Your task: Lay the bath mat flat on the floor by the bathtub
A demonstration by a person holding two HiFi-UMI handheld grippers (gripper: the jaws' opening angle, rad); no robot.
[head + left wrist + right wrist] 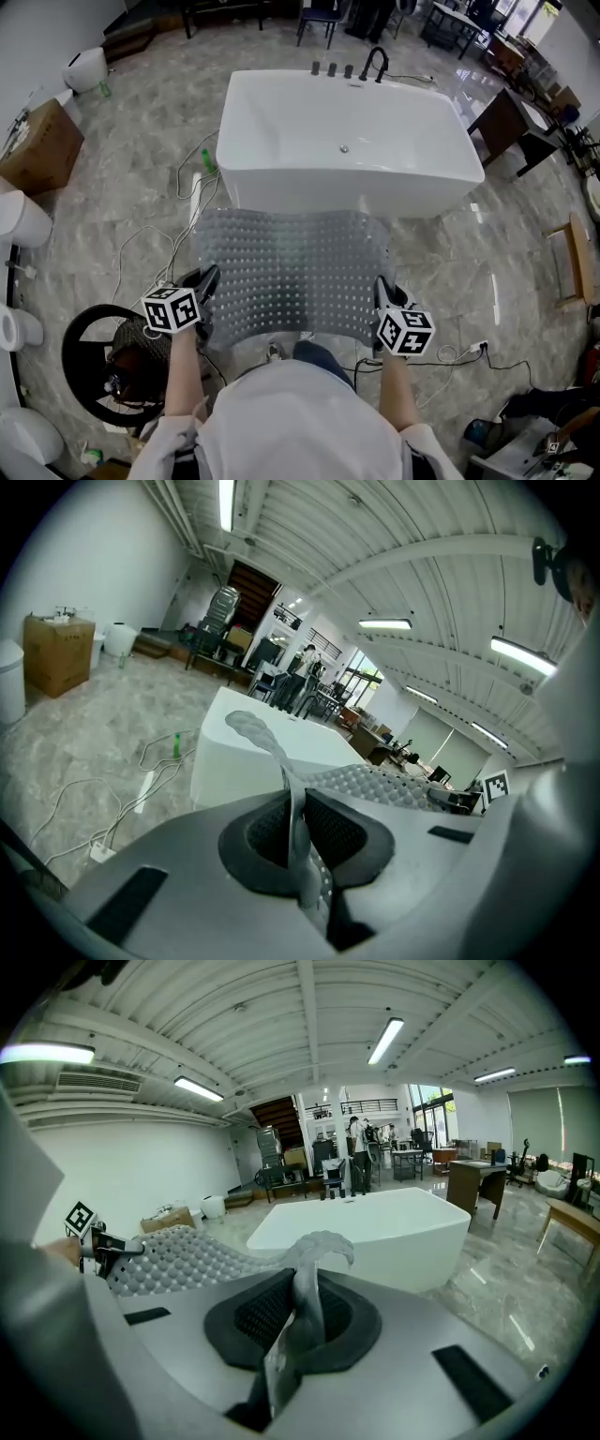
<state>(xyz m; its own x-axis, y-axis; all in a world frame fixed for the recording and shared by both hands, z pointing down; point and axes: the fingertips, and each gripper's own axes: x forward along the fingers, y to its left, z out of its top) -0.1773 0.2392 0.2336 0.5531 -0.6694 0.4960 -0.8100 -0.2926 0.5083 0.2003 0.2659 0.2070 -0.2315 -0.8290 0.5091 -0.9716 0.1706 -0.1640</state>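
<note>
Left claw (208, 281) and right claw (382, 292) are each clamped on a near corner of the bath mat (291, 272); I judge it limp, light and rubbery, best held there.

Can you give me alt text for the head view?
Seen from above, a person holds a grey studded bath mat stretched between the left gripper and right gripper, each clamped on a side edge, over the marble floor in front of a white bathtub.

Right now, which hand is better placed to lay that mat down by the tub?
Neither wins: left tongs and right tongs each pinch one side of the bath mat, spread before the bathtub; both should lower together.
</note>
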